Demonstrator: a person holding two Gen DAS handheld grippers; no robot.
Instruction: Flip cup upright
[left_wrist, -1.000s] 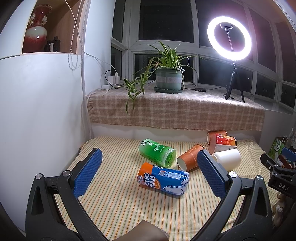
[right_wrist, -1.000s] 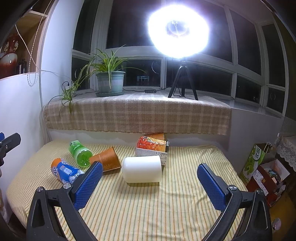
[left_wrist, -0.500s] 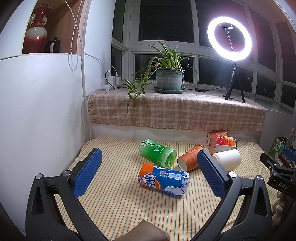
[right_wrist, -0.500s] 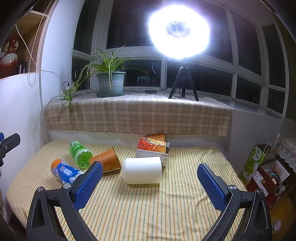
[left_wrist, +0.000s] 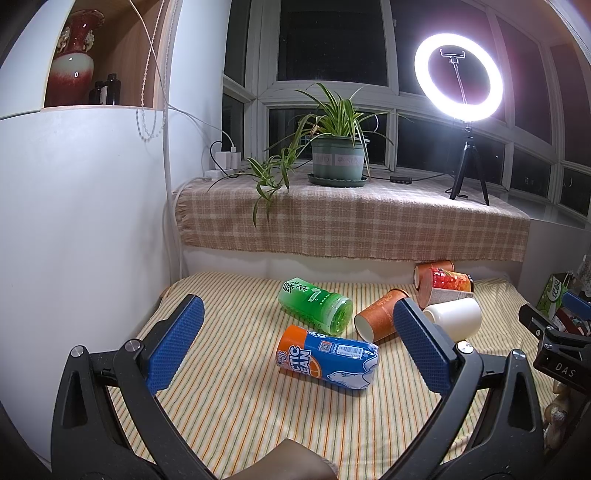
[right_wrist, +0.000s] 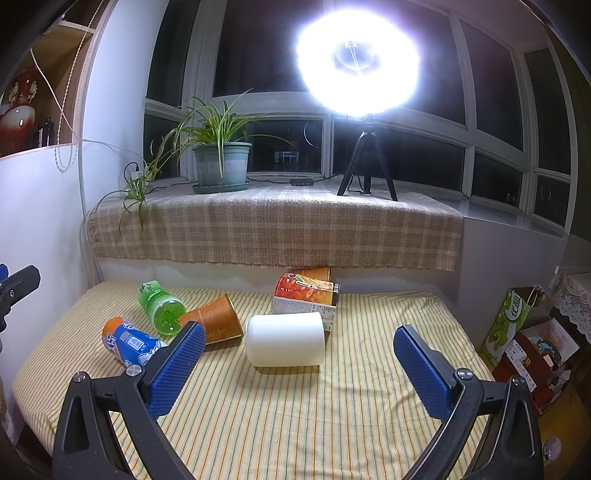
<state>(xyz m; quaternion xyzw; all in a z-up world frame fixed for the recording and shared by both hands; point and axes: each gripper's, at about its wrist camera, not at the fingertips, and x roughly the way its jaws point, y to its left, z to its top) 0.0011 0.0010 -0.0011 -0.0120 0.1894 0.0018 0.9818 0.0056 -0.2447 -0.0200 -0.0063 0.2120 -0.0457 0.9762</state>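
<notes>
A striped bedcover is shown with five cups lying on their sides: one white cup, one blue-and-orange cup, one green cup, one brown paper cup and one orange fruit-print cup. Two grippers are seen, left gripper and right gripper, each spread wide and empty above the cover.

A home room at night, probably a bedroom, striped bedding across the lower frame, potted plant on a cloth-covered windowsill at centre, vase shelved upper left, ring light upper right.
</notes>
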